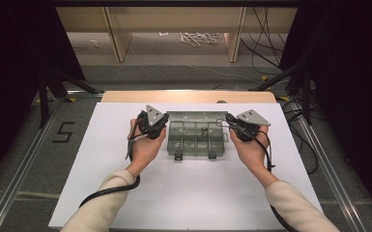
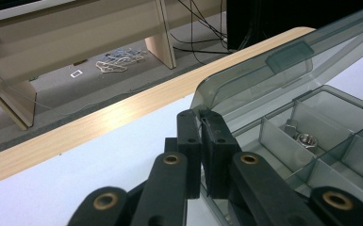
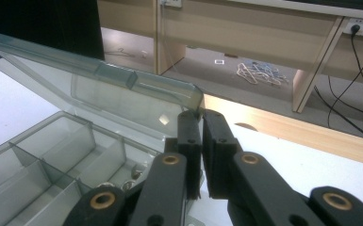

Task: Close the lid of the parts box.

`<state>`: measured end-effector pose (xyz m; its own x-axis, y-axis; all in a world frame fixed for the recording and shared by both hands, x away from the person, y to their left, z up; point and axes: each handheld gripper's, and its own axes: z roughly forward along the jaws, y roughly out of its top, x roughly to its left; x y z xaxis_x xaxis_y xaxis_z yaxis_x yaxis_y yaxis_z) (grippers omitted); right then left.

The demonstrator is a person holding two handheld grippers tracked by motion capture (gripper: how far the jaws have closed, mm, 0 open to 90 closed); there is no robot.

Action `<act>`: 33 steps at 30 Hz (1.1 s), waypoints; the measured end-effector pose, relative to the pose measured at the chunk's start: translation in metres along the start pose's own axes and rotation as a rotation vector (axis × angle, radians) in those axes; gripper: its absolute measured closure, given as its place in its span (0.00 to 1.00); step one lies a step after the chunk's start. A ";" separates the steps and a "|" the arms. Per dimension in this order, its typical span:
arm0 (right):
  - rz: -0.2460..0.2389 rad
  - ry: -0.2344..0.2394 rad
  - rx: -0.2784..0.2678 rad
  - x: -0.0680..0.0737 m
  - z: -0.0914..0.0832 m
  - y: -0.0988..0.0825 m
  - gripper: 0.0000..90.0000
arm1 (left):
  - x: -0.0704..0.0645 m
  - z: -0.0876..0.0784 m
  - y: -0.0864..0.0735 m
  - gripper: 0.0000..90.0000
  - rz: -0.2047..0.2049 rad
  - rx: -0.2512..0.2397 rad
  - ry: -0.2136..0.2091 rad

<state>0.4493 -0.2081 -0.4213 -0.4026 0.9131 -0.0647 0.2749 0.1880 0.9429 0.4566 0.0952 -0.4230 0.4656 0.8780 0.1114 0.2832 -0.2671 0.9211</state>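
Observation:
A smoky transparent compartment box (image 1: 195, 140) lies on the white sheet, latches toward the person. Its lid (image 1: 195, 116) is tilted up at the far side. My left gripper (image 1: 165, 121) is shut on the lid's left corner; in the left gripper view, the left gripper (image 2: 201, 120) pinches the lid (image 2: 287, 61) edge. My right gripper (image 1: 228, 120) is shut on the lid's right corner, and the right gripper (image 3: 202, 117) clamps the lid (image 3: 122, 89) rim. A metal nut (image 2: 306, 139) sits in one compartment. Small metal parts (image 3: 136, 173) lie in the box (image 3: 52, 150).
The white sheet (image 1: 188, 193) covers a wooden table (image 1: 188, 96) whose far edge shows bare. Beyond it are floor, wooden furniture legs (image 1: 118, 43), cables (image 1: 265, 48) and a pile of cord (image 1: 200, 37). Black stands (image 1: 43, 96) flank the table.

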 end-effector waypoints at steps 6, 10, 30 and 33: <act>0.006 0.011 0.011 0.001 -0.002 -0.002 0.97 | -0.001 -0.001 -0.002 0.97 0.000 -0.001 0.001; -0.008 0.001 0.008 0.001 -0.003 -0.003 0.97 | -0.002 -0.002 -0.004 0.97 -0.001 -0.001 0.002; -0.036 0.005 0.008 0.002 -0.006 -0.006 0.97 | -0.004 -0.005 -0.008 0.98 -0.004 -0.001 -0.001; -0.033 0.008 0.020 0.002 -0.007 -0.006 0.97 | -0.004 -0.005 -0.008 0.98 -0.001 0.000 -0.001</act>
<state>0.4403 -0.2096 -0.4246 -0.4190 0.9032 -0.0930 0.2785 0.2253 0.9336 0.4478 0.0960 -0.4290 0.4657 0.8781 0.1101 0.2840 -0.2661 0.9212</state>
